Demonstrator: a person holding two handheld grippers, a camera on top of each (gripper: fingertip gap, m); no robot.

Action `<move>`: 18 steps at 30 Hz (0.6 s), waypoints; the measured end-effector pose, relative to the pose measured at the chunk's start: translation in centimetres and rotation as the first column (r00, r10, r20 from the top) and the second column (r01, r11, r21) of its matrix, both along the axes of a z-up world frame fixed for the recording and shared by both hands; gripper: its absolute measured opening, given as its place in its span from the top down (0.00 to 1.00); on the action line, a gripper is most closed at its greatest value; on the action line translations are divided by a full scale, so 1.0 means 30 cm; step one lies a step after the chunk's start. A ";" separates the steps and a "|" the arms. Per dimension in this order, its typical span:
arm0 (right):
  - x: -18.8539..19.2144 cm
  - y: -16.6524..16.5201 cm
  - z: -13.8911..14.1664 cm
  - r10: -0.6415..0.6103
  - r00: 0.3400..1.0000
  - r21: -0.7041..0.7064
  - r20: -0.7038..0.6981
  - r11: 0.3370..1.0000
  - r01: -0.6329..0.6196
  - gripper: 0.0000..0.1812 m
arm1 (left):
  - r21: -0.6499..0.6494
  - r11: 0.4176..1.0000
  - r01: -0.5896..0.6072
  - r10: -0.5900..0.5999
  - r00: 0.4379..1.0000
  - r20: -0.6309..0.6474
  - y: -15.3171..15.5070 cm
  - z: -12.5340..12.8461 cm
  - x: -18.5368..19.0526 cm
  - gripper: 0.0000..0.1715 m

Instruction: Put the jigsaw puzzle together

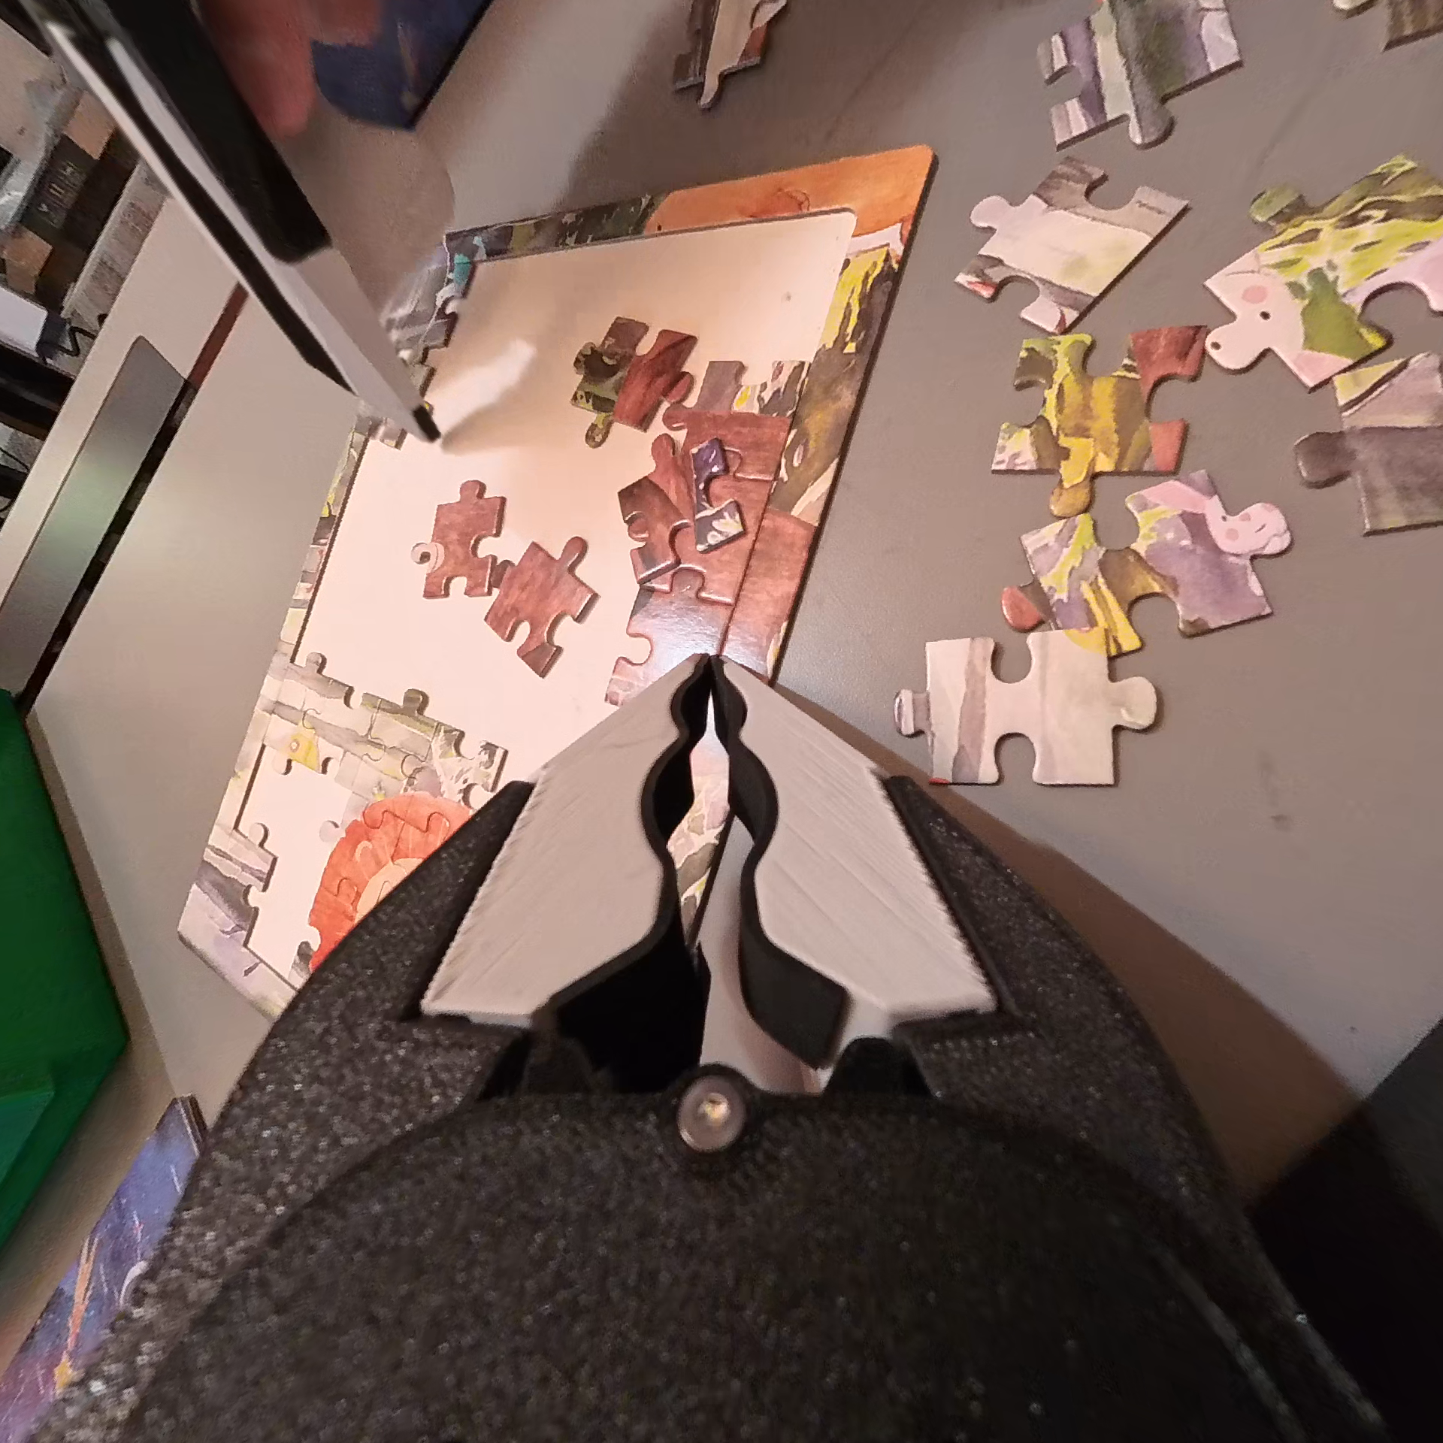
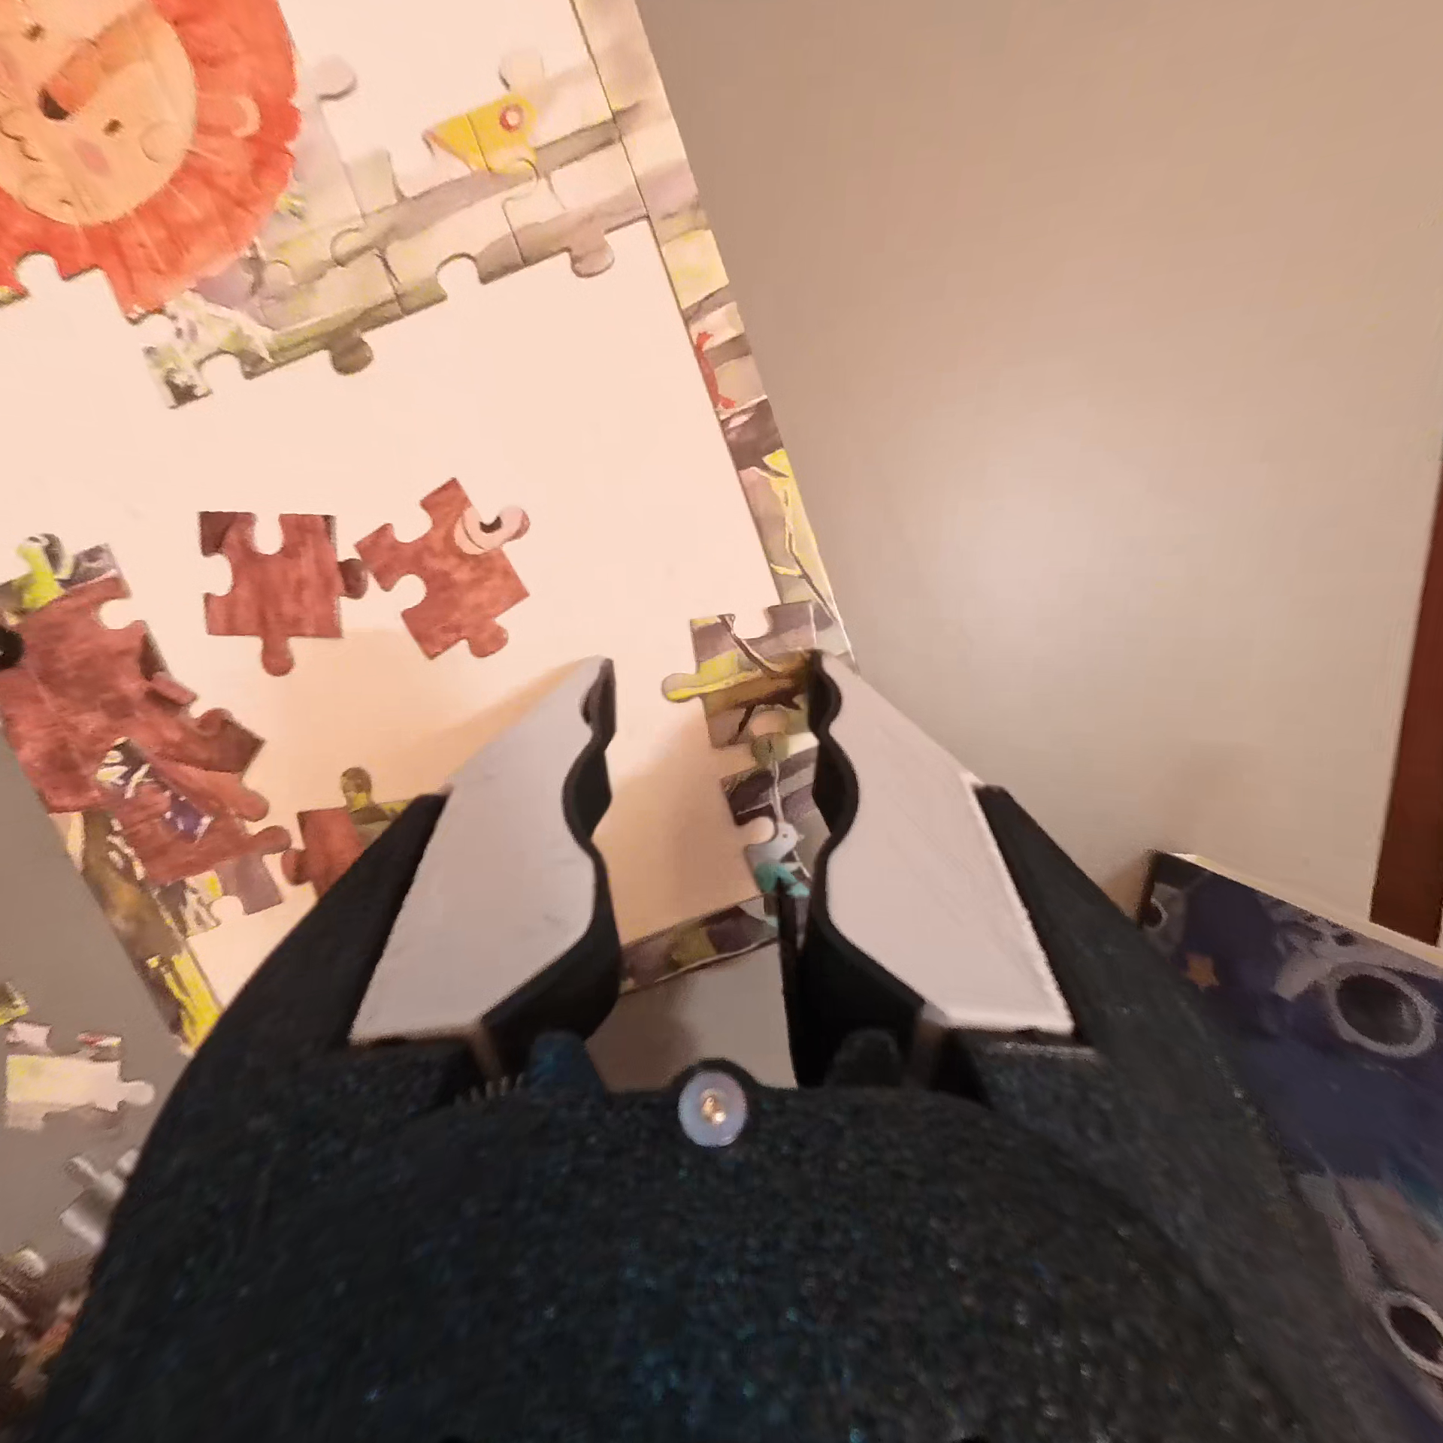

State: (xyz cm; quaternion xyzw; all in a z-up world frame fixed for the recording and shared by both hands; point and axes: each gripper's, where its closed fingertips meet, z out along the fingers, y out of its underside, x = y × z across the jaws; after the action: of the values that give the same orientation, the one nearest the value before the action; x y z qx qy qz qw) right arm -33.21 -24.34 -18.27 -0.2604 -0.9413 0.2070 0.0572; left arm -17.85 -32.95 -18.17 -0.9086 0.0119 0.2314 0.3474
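The puzzle board [image 1: 664,258] lies on the grey table with a white, partly filled middle. An orange lion section [image 1: 390,851] is joined at its near end and also shows in the right wrist view [image 2: 117,117]. Loose brown pieces [image 1: 500,570] lie on the white area. My left gripper [image 1: 710,664] is shut, tips together over the board's right edge, with nothing visibly held. My right gripper [image 2: 710,671] is open over the board's far corner, which also shows in the right wrist view [image 2: 546,390]. An edge piece [image 2: 742,687] lies flat between its fingertips, against the right one.
Several loose pieces [image 1: 1093,414] lie scattered on the table right of the board. A dark blue box [image 2: 1288,1054] stands beyond the board's corner and also shows in the left wrist view [image 1: 375,55]. A green object [image 1: 47,937] sits off the table's left edge.
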 end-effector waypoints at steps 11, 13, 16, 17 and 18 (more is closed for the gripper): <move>0.024 0.036 0.000 0.102 0.995 0.055 -0.005 0.993 -0.102 0.88 | 0.001 1.000 0.001 -0.001 1.000 -0.004 0.001 0.000 0.001 1.00; 0.029 0.037 0.000 0.123 0.992 0.061 0.003 0.991 -0.123 0.89 | 0.001 1.000 0.001 -0.001 1.000 -0.004 0.001 0.000 0.001 1.00; 0.038 0.046 0.017 0.121 0.992 0.045 0.029 0.992 -0.122 0.87 | 0.004 1.000 -0.001 0.001 1.000 0.002 0.001 0.000 0.001 1.00; 0.040 0.049 0.033 0.107 0.994 0.027 0.035 0.994 -0.108 0.87 | 0.004 1.000 -0.002 0.002 1.000 0.005 0.001 0.000 0.001 1.00; 0.040 0.056 0.052 0.092 0.995 0.013 0.034 0.996 -0.093 0.87 | 0.005 1.000 -0.003 0.003 1.000 0.007 0.001 0.000 0.001 1.00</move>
State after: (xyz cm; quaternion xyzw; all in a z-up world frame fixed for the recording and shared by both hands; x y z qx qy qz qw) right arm -32.00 -22.67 -16.71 -0.2195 -0.9547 0.1981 0.0337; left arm -17.82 -32.91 -18.18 -0.9086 0.0090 0.2288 0.3494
